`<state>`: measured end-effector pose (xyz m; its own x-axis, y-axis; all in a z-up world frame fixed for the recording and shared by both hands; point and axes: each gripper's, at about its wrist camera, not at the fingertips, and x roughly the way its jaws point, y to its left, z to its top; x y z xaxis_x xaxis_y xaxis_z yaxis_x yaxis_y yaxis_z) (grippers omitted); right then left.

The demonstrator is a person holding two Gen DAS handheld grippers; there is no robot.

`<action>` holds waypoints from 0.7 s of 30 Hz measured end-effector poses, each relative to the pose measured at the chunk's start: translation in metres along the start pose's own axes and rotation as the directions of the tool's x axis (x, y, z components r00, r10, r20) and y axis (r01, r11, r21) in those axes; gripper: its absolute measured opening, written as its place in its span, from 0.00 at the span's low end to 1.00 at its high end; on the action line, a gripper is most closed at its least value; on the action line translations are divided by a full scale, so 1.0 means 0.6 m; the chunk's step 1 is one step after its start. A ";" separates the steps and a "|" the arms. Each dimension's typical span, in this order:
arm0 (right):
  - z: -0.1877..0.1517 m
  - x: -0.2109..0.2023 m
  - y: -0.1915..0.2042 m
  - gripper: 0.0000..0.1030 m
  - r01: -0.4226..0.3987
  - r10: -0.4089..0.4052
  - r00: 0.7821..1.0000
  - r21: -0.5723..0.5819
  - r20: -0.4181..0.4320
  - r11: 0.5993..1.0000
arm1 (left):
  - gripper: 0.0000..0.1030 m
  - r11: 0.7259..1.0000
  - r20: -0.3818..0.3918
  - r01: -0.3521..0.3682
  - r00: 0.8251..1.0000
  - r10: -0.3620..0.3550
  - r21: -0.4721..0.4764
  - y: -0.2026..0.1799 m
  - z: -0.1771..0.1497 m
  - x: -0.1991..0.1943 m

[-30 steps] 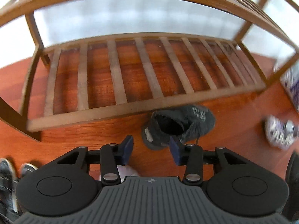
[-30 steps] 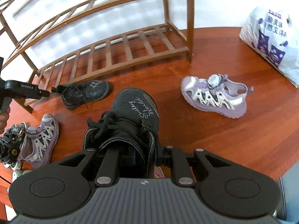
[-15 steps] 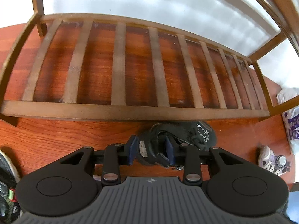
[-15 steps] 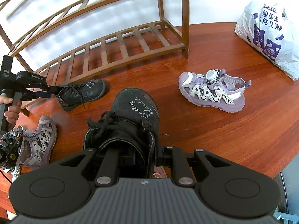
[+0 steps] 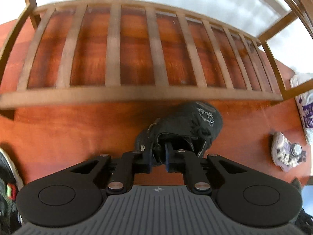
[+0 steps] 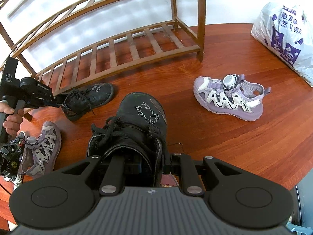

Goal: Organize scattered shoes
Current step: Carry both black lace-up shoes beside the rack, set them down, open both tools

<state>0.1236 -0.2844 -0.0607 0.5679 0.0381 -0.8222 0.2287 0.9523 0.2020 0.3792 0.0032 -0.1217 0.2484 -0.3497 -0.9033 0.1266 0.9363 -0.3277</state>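
The left claw is seen closing on the heel collar of a black boot, one pad outside and one inside the opening; this boot lies on the floor just in front of the shoe rack. The right claw is pinched on the collar of a second black boot, further out from the rack. One purple sandal is set near the rack's right leg, another off its left end. A white bag lies right of the rack.
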 end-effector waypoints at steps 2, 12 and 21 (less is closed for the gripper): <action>0.003 0.006 0.002 0.19 -0.007 0.007 1.000 -0.006 -0.003 1.000 | 0.15 1.000 -0.024 0.016 1.000 -0.016 -0.010 -0.002 -0.013 0.000; 0.014 0.038 0.019 0.19 -0.040 0.039 0.999 -0.044 -0.022 0.998 | 0.18 0.999 -0.065 0.019 0.998 -0.018 0.030 -0.039 -0.094 -0.003; 0.033 0.101 0.039 0.19 -0.034 0.029 0.998 -0.091 -0.057 0.995 | 0.19 0.999 -0.108 0.035 0.993 -0.037 -0.019 -0.042 -0.144 -0.011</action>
<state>0.1792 -0.2659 -0.0953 0.5279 0.0829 -0.8452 0.1364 0.9740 0.1807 0.2913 -0.0153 -0.1313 0.1386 -0.3786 -0.9151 0.1175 0.9238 -0.3644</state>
